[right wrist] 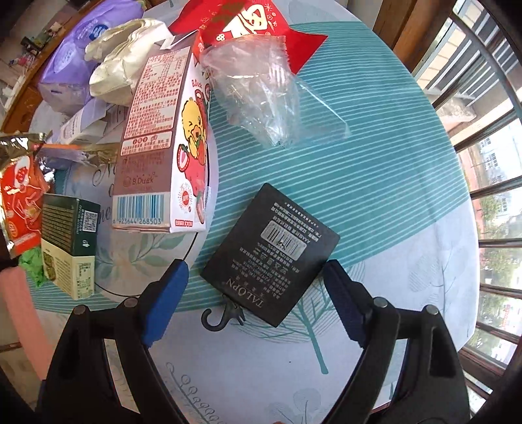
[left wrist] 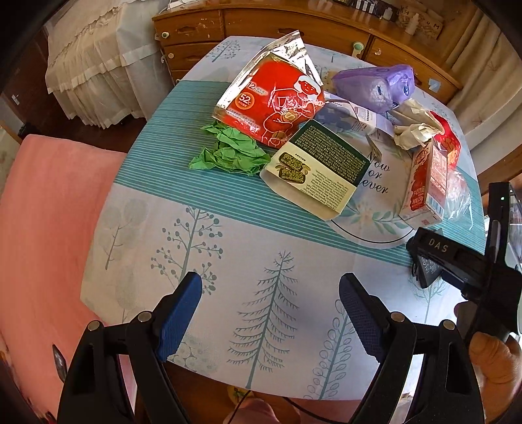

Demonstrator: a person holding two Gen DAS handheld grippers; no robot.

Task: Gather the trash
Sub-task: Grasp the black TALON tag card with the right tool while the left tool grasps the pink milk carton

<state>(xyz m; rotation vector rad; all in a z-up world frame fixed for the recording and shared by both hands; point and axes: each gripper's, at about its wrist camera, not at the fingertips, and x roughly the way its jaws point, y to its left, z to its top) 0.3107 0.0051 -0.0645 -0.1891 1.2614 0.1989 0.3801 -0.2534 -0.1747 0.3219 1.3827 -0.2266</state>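
Trash lies scattered on a round table with a tree-print cloth (left wrist: pixel 261 261). A red foil pouch (left wrist: pixel 274 98) leans at the back, with crumpled green paper (left wrist: pixel 231 150) before it and a green-and-cream box (left wrist: pixel 316 169) to its right. A strawberry milk carton (left wrist: pixel 427 186) (right wrist: pixel 163 146) lies on its side. A flat black packet (right wrist: pixel 270 251) with a hook sits just ahead of my right gripper (right wrist: pixel 254 300), which is open around its near corner. My left gripper (left wrist: pixel 270 313) is open over bare cloth. The right gripper's body (left wrist: pixel 463 267) shows at the left view's right edge.
A purple bag (left wrist: pixel 375 84), crumpled cream paper (left wrist: pixel 414 127), a clear plastic bag (right wrist: pixel 264 94) and a red wrapper (right wrist: pixel 248 22) lie at the table's far side. A wooden dresser (left wrist: pixel 293 29) stands behind, a pink cushion (left wrist: pixel 42 228) on the left, window bars (right wrist: pixel 483 163) on the right.
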